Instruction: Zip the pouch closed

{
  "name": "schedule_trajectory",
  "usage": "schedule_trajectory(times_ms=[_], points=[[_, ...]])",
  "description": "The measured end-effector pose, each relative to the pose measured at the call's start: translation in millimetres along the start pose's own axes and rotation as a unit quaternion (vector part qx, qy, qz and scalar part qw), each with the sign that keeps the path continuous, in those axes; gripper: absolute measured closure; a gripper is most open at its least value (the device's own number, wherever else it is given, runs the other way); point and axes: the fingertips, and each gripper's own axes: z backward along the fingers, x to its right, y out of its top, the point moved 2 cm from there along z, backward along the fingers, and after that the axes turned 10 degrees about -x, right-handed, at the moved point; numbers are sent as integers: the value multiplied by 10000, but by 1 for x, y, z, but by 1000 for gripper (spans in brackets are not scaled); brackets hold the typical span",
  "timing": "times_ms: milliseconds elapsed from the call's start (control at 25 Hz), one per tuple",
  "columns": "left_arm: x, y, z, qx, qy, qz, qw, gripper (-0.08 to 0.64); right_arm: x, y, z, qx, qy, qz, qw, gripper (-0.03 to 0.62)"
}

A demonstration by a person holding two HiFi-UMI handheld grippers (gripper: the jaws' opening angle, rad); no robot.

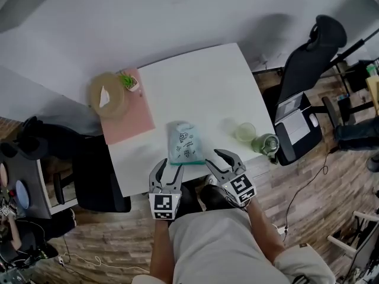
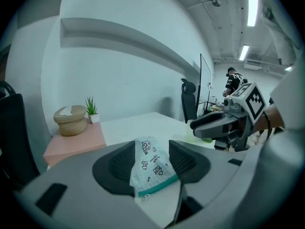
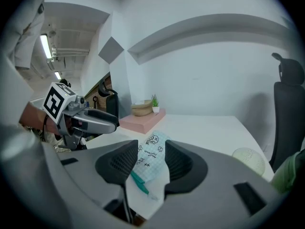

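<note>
A pale checked pouch (image 1: 185, 142) with small black drawings and a teal zipper edge lies flat on the white table (image 1: 201, 81), close to its near edge. My left gripper (image 1: 167, 169) hovers just short of the pouch's near left corner, jaws apart, holding nothing. My right gripper (image 1: 218, 160) hangs by the near right corner, also open and empty. In the left gripper view the pouch (image 2: 153, 173) shows on the table beyond my left gripper (image 2: 151, 152). The right gripper view frames the pouch (image 3: 151, 151) and its teal zipper (image 3: 138, 181) past my right gripper (image 3: 151, 162).
A pink mat (image 1: 127, 120) at the table's left holds a woven basket (image 1: 106, 93) and a small potted plant (image 1: 129, 81). Two glass cups (image 1: 246, 132) (image 1: 266, 142) stand to the pouch's right. Black chairs (image 1: 308, 58) (image 1: 98, 179) flank the table.
</note>
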Motion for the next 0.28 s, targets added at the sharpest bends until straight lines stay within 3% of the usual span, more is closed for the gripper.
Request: schedule_trajectory(times_ms=[280], points=[[16,13,9,87,208,-34,9997,339,4,0,15,60,114,62,9999,428]])
